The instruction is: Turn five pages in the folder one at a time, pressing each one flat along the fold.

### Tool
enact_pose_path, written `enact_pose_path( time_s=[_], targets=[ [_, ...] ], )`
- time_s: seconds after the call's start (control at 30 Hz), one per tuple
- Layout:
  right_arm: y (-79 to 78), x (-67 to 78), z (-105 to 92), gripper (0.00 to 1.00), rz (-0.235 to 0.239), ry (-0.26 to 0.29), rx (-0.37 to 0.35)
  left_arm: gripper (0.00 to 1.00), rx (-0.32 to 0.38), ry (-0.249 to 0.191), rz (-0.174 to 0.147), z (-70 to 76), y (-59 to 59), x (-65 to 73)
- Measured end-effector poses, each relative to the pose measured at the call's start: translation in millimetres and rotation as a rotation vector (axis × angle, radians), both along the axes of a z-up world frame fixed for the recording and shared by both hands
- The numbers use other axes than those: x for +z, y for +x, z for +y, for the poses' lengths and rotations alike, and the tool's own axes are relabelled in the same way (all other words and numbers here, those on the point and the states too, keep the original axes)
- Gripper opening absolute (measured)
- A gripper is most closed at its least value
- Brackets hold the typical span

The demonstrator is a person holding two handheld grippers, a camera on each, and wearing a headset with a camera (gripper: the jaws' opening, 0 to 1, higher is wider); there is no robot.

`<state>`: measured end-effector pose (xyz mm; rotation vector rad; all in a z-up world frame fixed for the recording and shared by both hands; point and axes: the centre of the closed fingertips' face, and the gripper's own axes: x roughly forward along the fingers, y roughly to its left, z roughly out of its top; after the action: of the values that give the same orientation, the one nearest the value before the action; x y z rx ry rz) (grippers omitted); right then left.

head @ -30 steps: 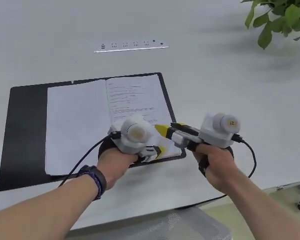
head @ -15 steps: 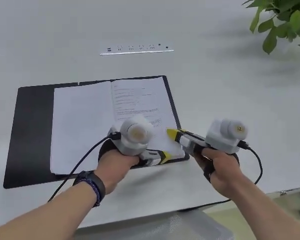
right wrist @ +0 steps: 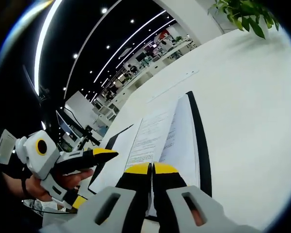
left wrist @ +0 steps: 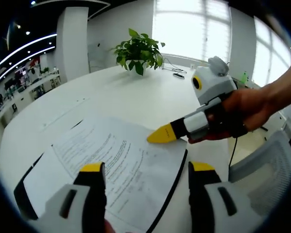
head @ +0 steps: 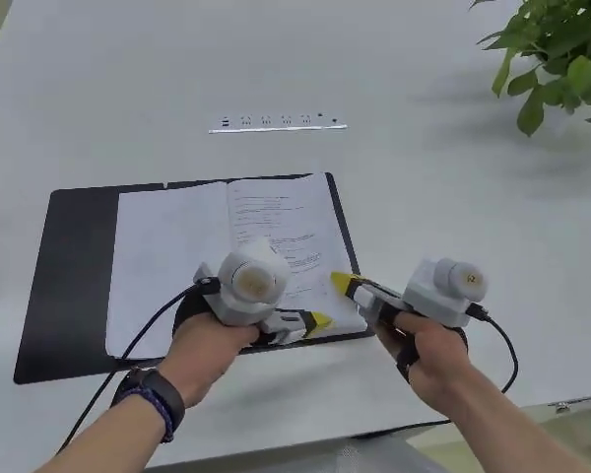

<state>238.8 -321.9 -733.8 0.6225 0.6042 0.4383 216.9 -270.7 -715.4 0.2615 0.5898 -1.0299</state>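
White tabletop [head: 453,177] is seen beneath the open black folder [head: 69,276], which lies flat before the person. Since a second ago, the right gripper [head: 342,284] has been drawn away from the left gripper [head: 317,321], and a gap is now seen between them. The right one's jaws are pressed together at the right edge of the printed page [head: 276,222]; whether paper is caught cannot be told. The left one's jaws are spread over the page's lower corner. A power strip [head: 281,123] is set into the table beyond the folder, and a plant [head: 561,49] stands far right. Windows [left wrist: 203,24] and ceiling lights are seen behind.
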Motion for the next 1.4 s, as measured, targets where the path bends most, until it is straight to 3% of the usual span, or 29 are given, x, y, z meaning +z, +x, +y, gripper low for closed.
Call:
enact_pose_path(
  time_s=[0.13,0.4,0.67,0.93,1.4],
  targets=[
    [1.7,6.5,2.0,0.00,-0.016,-0.004,0.000,0.69,0.027,-0.011,-0.008,12.8,1.5,9.7],
    [4.2,13.0,7.2,0.00,-0.033,0.012,-0.015,0.70,0.075,-0.002,-0.012,41.1,2.4,10.7],
    [7.5,18.4,18.5,0.00,-0.048,0.031,-0.022,0.71,0.122,0.001,-0.005,70.5,-5.9,17.3],
    [12.9,27.0,38.0,0.00,-0.076,0.043,-0.011,0.72,0.191,-0.016,-0.007,100.4,-8.6,27.3],
    [14.1,38.8,86.0,0.00,-0.097,0.070,0.062,0.72,0.279,-0.039,-0.027,135.5,-7.1,41.2]
  ],
)
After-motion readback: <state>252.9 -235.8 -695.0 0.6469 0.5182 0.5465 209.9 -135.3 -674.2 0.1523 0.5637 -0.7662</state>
